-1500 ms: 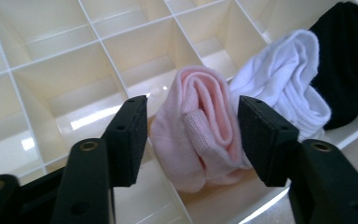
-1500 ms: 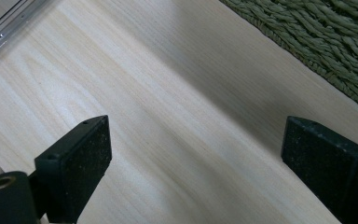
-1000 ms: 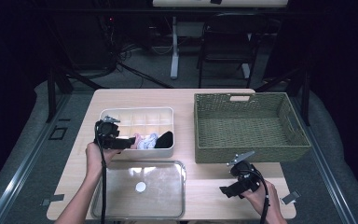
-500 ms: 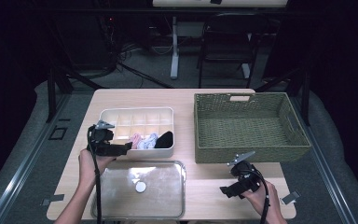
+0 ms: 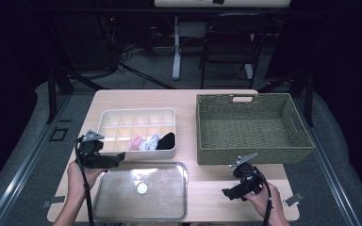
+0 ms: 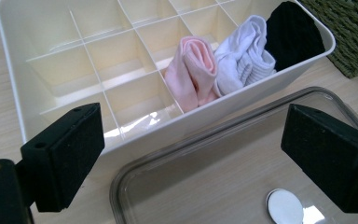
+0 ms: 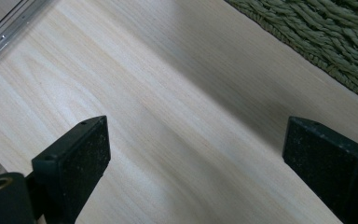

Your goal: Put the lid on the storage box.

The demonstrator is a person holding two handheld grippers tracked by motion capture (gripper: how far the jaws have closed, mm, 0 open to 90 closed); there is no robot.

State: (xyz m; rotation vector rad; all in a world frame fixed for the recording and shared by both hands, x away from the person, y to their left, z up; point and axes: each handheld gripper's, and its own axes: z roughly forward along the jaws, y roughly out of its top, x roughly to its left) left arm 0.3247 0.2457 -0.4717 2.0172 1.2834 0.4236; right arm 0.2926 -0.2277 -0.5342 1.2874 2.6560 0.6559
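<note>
White plastic organizer (image 5: 136,133): a box split into small compartments, standing on the wooden table (image 5: 188,101) left of centre, its long side running across the high view. Most compartments are bare.
Socks: three rolled pairs sit side by side in the near row, toward the organizer's right end. The pink pair (image 6: 191,70) is leftmost, the white pair (image 6: 242,60) is in the middle and touches it, and the black pair (image 6: 291,35) fills the corner compartment.
Left gripper (image 5: 118,159): held level just off the organizer's near left corner, pointing right along its front wall. Its jaws have just been opening and now stand wide apart, with nothing between them; in the left gripper view the organizer's front wall and the tray's rim lie beyond the pads.
Clear tray (image 5: 179,207): a shallow see-through container with rounded corners, lying just in front of the organizer. A small white disc (image 5: 142,188) rests on its floor.
Right gripper (image 5: 230,192): low over the table's near right part, in front of the basket and well apart from the organizer. Its jaws are spread wide over bare wood and hold nothing.
Woven basket (image 5: 252,155): green wicker, rectangular, on the right half of the table, just beside the organizer's right end.
</note>
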